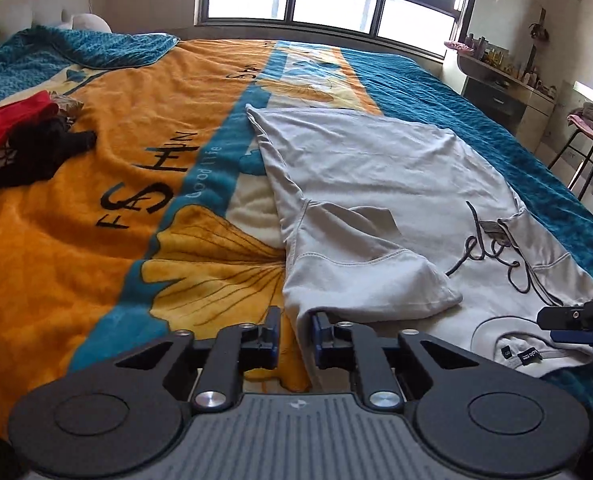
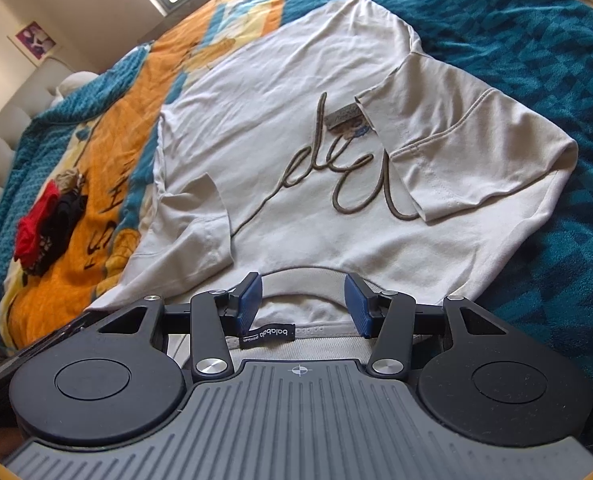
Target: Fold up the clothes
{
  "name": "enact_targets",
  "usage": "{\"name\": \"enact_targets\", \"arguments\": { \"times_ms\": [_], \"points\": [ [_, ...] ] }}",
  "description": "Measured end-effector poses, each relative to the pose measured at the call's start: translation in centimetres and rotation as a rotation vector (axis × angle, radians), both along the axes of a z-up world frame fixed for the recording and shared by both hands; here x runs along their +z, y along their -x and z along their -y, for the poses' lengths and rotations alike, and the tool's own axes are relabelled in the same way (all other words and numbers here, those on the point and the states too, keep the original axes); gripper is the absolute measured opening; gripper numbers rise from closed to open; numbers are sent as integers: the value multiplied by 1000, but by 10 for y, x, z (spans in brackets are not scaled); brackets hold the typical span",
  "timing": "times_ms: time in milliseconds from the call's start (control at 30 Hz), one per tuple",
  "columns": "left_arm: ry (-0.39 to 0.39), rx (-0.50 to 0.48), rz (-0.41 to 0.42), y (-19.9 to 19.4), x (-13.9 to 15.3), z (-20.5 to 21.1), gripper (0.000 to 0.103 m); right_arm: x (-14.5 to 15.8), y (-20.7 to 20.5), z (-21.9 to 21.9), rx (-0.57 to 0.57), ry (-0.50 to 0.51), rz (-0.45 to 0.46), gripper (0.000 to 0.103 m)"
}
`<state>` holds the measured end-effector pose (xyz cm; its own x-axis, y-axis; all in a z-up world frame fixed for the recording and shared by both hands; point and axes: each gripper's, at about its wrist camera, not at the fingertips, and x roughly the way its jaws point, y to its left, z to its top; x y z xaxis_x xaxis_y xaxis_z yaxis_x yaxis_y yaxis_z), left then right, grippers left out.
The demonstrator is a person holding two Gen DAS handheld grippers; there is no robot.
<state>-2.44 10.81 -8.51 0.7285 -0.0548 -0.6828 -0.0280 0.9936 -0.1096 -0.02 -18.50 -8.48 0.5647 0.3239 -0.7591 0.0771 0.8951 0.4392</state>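
Closest to the lens, my left hand-held gripper [image 1: 295,330] sits low over the bed with its jaws only a narrow gap apart. The side edge of the beige T-shirt [image 1: 376,184] runs through that gap, and I cannot see the pads pressing the cloth. That shirt lies flat and face up on the orange and teal blanket [image 1: 96,240], reaching away toward the window [image 1: 328,0]. A folded sleeve [image 1: 376,276] is turned in over the chest just beyond the fingers. Well off to the left, a red garment [image 1: 12,120] and a black garment [image 1: 36,152] lie bunched together on the blanket. From the right wrist, my right hand-held gripper [image 2: 303,302] has its jaws spread about halfway, one on each side of the collar [image 2: 304,272]. Neither pad touches the fabric, so it pinches nothing. The black neck label [image 2: 266,334] shows just behind the left finger. Past the collar, dark script lettering [image 2: 336,168] crosses the chest, and the second sleeve [image 2: 476,152] is folded inward over the end of it. The shirt's right side rests on the teal part of the blanket.
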Motion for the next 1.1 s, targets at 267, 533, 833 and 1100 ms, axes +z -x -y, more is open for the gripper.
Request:
{"name": "enact_targets", "arguments": {
  "times_ms": [267, 533, 833, 1100],
  "points": [
    [139, 146, -79, 20, -24, -36, 9, -2, -2, 5, -6, 7, -7, 52],
    [103, 185, 68, 34, 23, -43, 17, 4, 0, 9, -10, 3, 28, 52],
    [15, 45, 14, -67, 5, 21, 29, 12, -13, 6, 0, 97, 64, 52],
    [-136, -31, -114, -56, -33, 48, 29, 7, -5, 19, -6, 88, 35, 52]
  ]
}}
